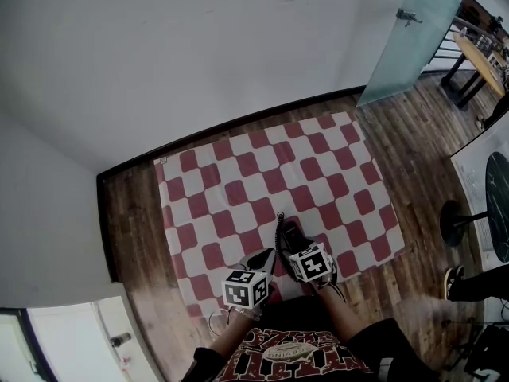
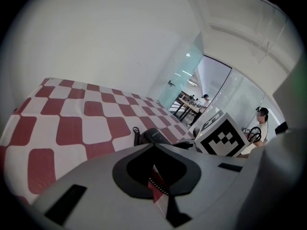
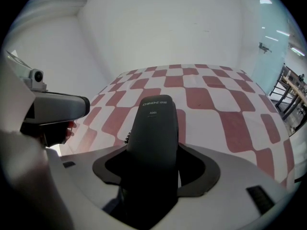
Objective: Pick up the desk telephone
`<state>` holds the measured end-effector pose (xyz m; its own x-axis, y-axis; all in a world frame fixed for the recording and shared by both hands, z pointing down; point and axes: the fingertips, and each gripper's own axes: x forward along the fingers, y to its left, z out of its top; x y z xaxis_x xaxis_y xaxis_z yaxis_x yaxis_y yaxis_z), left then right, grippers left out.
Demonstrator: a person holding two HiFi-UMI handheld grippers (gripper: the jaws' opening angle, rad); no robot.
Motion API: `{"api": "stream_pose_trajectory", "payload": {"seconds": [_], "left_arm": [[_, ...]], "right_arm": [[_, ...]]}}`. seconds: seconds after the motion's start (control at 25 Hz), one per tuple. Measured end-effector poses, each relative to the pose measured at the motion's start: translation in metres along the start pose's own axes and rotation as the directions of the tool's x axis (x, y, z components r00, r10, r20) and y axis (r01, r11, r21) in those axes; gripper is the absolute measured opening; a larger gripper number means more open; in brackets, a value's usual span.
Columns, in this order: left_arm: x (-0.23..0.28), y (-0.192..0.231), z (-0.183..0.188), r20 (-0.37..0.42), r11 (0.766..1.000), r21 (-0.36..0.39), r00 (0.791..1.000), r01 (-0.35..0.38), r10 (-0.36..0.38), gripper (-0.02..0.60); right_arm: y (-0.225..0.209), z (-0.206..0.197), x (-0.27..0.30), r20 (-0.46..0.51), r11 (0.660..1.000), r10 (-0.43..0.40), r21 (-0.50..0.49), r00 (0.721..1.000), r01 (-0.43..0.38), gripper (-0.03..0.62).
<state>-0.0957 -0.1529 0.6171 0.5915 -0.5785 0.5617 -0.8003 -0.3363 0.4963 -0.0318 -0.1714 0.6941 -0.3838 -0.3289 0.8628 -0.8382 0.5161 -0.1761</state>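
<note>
A black telephone handset [image 3: 153, 128] with a coiled cord [image 1: 279, 223] lies lengthways between the jaws of my right gripper [image 3: 153, 169], which is shut on it. In the head view this gripper [image 1: 291, 243] is low over the near edge of a red-and-white checked cloth [image 1: 270, 173]. My left gripper [image 1: 266, 259] sits just to its left, its jaws drawn together with only a thin slit showing cloth [image 2: 156, 176]. From the left gripper view the handset [image 2: 153, 135] and the right gripper's marker cube [image 2: 220, 139] are close ahead. No telephone base is visible.
The cloth is spread on a wooden floor [image 1: 131, 213] against a white wall. A glass door [image 1: 409, 38] stands at the back right, with a black stand [image 1: 457, 221] and a person's shoe [image 1: 455, 281] to the right. A thin white wire [image 1: 216, 320] lies near my left gripper.
</note>
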Motion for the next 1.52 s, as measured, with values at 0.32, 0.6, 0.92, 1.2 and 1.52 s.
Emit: {"api": "stream_pose_trajectory", "payload": {"seconds": [0.32,0.6,0.92,1.2,1.52], "left_arm": [[0.002,0.002,-0.006,-0.02,1.0,0.001,1.0,-0.001,0.001,0.009],[0.005,0.002,-0.011,-0.043,1.0,0.006,0.999,0.0,0.0,0.009],[0.006,0.004,-0.017,-0.057,1.0,-0.009,0.998,0.003,-0.003,0.009],[0.007,0.005,-0.023,-0.073,0.999,-0.038,0.997,0.009,-0.011,0.009],[0.009,0.005,-0.028,-0.09,0.999,-0.044,0.996,0.012,-0.016,0.009]], "right_arm": [[-0.001,-0.004,-0.006,-0.017,1.0,0.002,-0.011,1.0,-0.002,0.295],[0.001,-0.003,-0.013,-0.019,1.0,0.016,0.0,1.0,-0.016,0.295],[0.004,0.002,-0.023,-0.007,1.0,0.022,-0.016,1.0,-0.022,0.295],[0.01,0.003,-0.032,-0.005,0.999,0.035,-0.024,0.999,-0.035,0.295],[0.015,0.004,-0.045,0.002,0.998,0.055,-0.024,0.998,-0.055,0.295]]}}
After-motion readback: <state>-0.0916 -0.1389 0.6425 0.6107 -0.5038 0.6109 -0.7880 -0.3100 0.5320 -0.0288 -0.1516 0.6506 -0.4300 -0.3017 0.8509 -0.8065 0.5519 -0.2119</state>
